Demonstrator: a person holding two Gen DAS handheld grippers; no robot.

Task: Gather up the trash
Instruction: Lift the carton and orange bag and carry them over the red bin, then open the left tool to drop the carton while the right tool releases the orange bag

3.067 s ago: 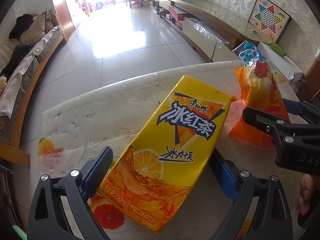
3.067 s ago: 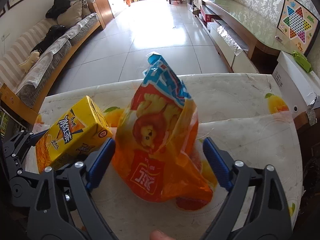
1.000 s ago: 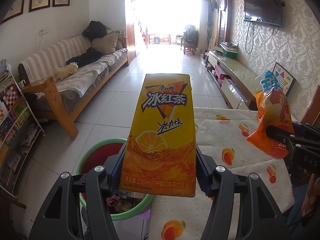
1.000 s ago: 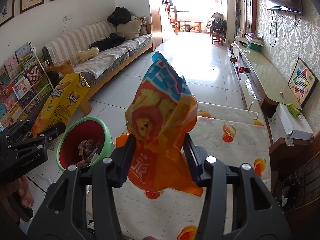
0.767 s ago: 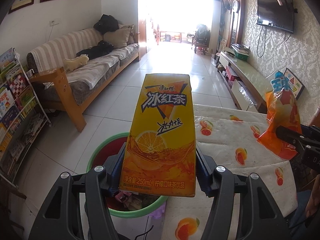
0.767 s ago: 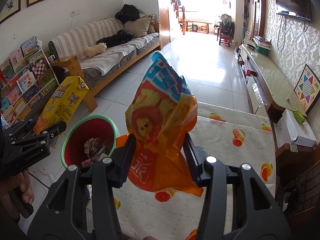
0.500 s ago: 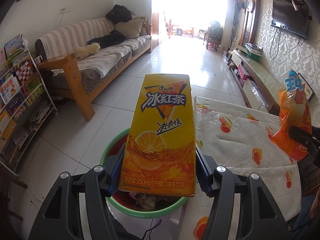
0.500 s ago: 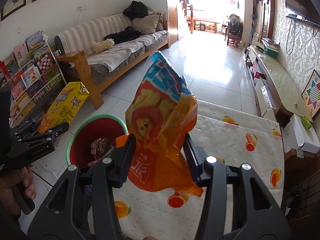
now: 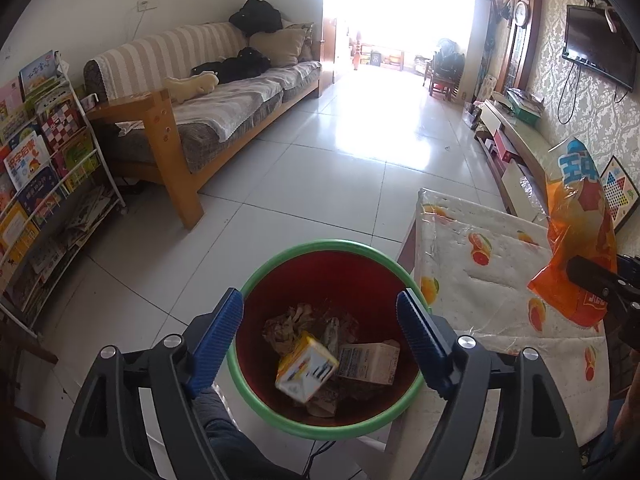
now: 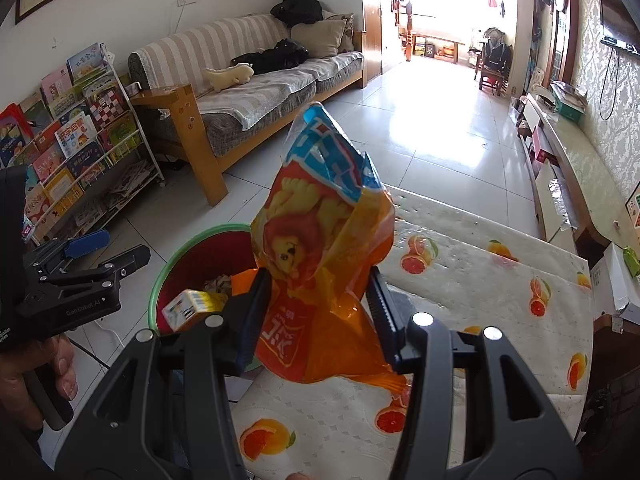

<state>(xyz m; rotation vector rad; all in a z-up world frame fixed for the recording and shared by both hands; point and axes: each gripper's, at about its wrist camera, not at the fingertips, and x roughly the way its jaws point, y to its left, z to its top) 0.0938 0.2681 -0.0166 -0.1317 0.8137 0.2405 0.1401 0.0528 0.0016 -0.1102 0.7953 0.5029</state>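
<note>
My left gripper (image 9: 320, 332) is open and empty, held right above the green-rimmed red trash bin (image 9: 280, 252). The yellow tea carton (image 9: 306, 366) is falling into the bin, over crumpled paper and a white carton (image 9: 370, 362). In the right wrist view the carton (image 10: 192, 308) shows at the bin's mouth (image 10: 160, 276), with the left gripper (image 10: 110, 248) beside it. My right gripper (image 10: 316, 312) is shut on an orange and blue snack bag (image 10: 320, 240), held above the table's edge next to the bin. The bag also shows in the left wrist view (image 9: 580, 232).
A table with a fruit-print cover (image 9: 480, 264) stands right of the bin. A bookshelf rack (image 9: 44, 184) is at the left, a wooden sofa (image 9: 208, 104) behind it. A TV bench (image 10: 568, 168) runs along the right wall. Tiled floor (image 9: 320, 184) lies ahead.
My left gripper has opened and let go of the yellow tea carton, which now drops into the bin. The right gripper still holds the snack bag, closer to the bin.
</note>
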